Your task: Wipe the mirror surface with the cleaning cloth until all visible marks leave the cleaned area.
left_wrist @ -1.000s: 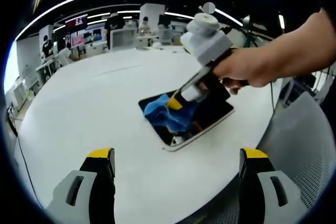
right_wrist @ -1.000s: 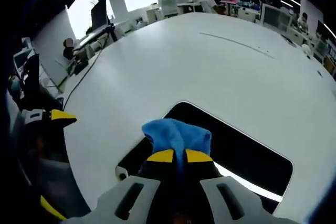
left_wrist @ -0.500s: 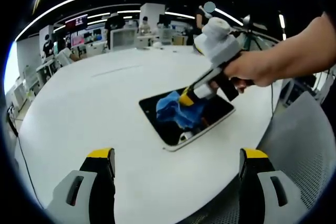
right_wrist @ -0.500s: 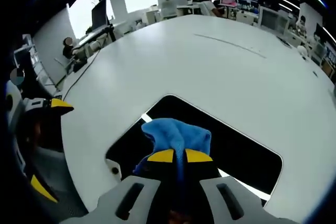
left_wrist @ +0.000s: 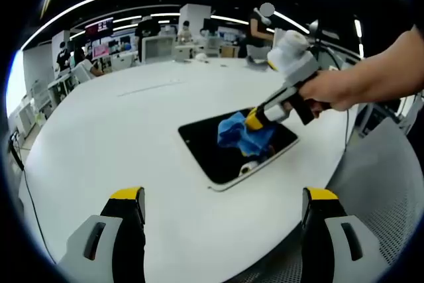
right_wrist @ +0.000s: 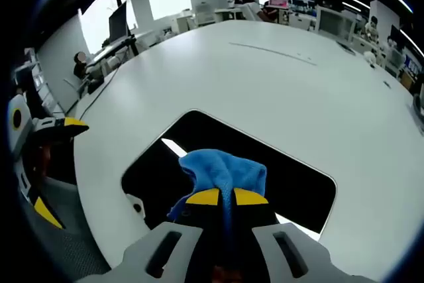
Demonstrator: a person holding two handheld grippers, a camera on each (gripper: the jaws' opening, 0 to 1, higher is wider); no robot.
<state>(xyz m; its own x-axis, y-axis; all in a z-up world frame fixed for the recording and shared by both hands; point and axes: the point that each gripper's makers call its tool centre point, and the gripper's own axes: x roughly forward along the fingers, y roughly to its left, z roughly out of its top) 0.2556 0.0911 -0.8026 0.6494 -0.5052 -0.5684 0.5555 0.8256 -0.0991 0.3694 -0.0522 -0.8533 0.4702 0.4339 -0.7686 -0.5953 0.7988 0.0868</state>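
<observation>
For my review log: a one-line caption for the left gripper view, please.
Right gripper presses a blue cloth onto the dark mirror on a white table.

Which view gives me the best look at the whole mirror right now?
The left gripper view: the mirror lies whole on the table, all edges showing, cloth on its right part. In the right gripper view the cloth and the hand-held gripper cover its near edge.

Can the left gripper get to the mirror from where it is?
Probably yes. The left gripper is open and hangs back from the mirror, with bare white table between. The right gripper rubs the blue cloth on it.
</observation>
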